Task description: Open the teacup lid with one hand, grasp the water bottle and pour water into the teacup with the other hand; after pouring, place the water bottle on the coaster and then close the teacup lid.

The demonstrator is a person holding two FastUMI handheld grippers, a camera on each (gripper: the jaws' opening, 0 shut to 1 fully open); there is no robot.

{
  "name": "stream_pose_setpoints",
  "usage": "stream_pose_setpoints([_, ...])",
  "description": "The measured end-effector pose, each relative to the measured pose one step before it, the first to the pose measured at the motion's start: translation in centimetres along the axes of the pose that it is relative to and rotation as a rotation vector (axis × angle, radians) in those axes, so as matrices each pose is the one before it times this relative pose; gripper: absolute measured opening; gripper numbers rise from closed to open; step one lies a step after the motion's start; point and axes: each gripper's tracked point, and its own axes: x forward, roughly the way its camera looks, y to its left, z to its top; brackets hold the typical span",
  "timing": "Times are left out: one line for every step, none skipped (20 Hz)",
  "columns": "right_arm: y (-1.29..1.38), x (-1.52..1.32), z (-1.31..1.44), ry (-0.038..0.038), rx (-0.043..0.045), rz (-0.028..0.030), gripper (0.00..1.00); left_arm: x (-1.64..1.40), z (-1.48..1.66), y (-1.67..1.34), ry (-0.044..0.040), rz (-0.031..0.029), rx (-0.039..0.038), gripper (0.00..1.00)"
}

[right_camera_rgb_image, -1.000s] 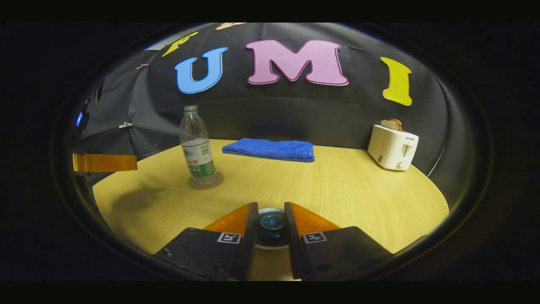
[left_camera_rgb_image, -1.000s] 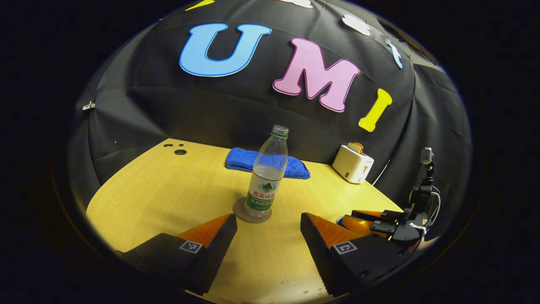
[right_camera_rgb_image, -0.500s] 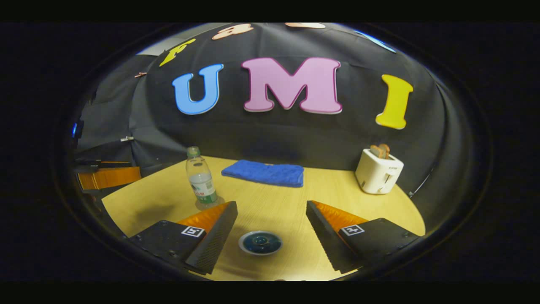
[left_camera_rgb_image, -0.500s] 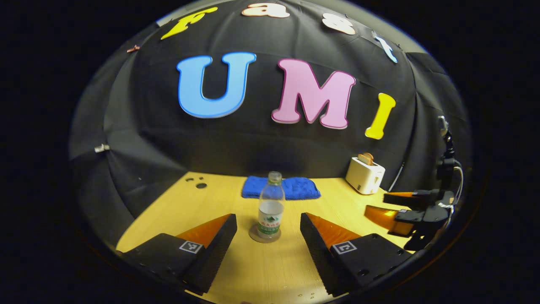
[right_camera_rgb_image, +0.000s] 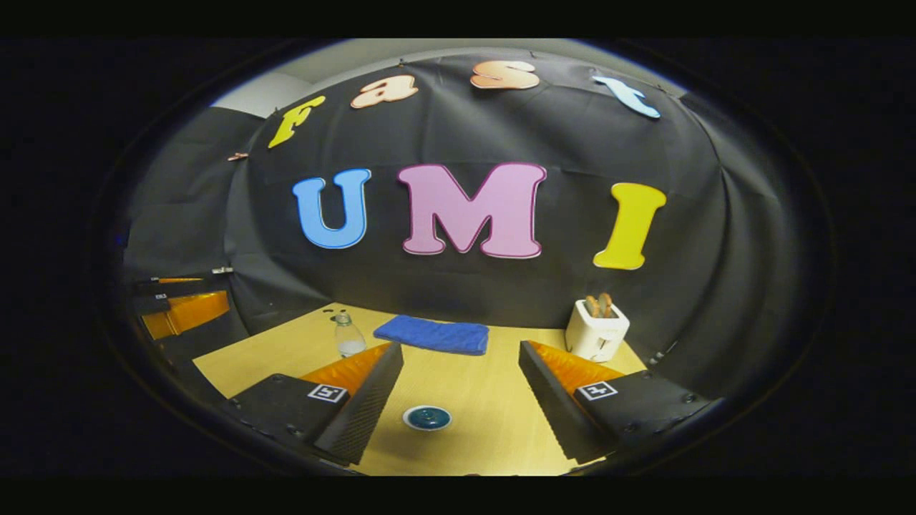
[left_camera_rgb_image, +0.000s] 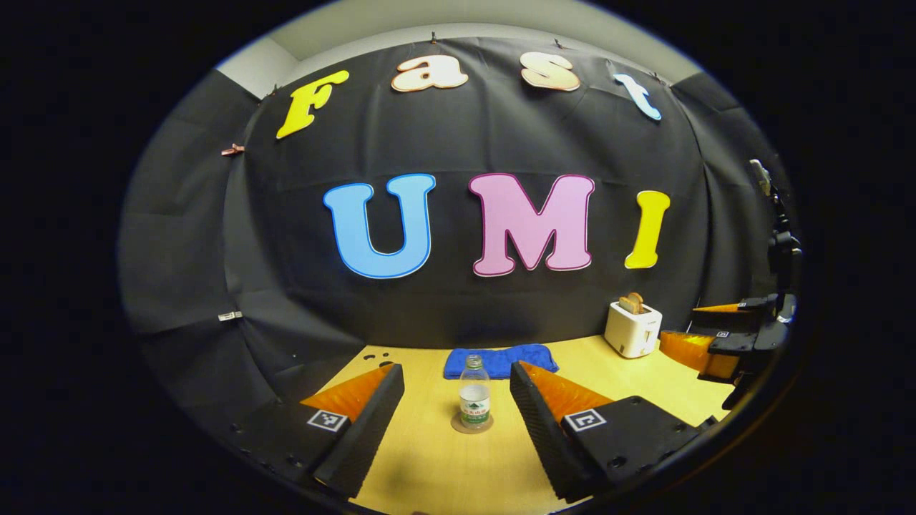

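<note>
The left hand-held gripper [left_camera_rgb_image: 456, 400] gapes empty above the clear plastic water bottle [left_camera_rgb_image: 474, 403] on its round coaster [left_camera_rgb_image: 471, 425]; the right hand-held gripper [right_camera_rgb_image: 461, 383] spreads empty, lidded blue teacup [right_camera_rgb_image: 426, 418] at 6 o'clock on the wooden tabletop [right_camera_rgb_image: 472, 393].

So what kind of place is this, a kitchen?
Probably a staged test booth, not a real kitchen: black cloth wall, one wooden table, and props like a toaster and water bottle.

Left gripper view, from table [left_camera_rgb_image: 429, 465] centre: water bottle [left_camera_rgb_image: 474, 400] upright on coaster [left_camera_rgb_image: 458, 426], 12 o'clock; folded towel [left_camera_rgb_image: 499, 360] behind it against the wall; toaster [left_camera_rgb_image: 632, 328] at 2 o'clock, bread in its slots. Right gripper view: lidded teacup [right_camera_rgb_image: 426, 418] nearest, bottle at 11 o'clock from it.
</note>
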Motion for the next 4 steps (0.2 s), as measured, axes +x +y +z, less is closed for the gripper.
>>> stream_pose_setpoints([0.163, -0.885, -0.1, 0.0003, 0.00522, -0.00493, 1.0, -0.618, -0.446, -0.471, 0.01017, -0.01091, -0.01107, 0.94])
stream_pose_setpoints([0.279, -0.833, -0.271, 0.00723, 0.00724, -0.00489, 1.0, -0.432, -0.748, -0.352, 0.01841, -0.00589, -0.00994, 0.94])
stream_pose_setpoints([0.187, -0.687, -0.464, 0.0126, 0.007, -0.00767, 1.0, -0.299, -0.799, -0.261, 0.02326, -0.00985, -0.01265, 0.94])
stream_pose_setpoints([0.264, -0.62, -0.468, 0.01253, 0.00808, -0.00851, 1.0, -0.182, -0.699, -0.235, 0.01918, -0.00762, -0.01546, 0.94])
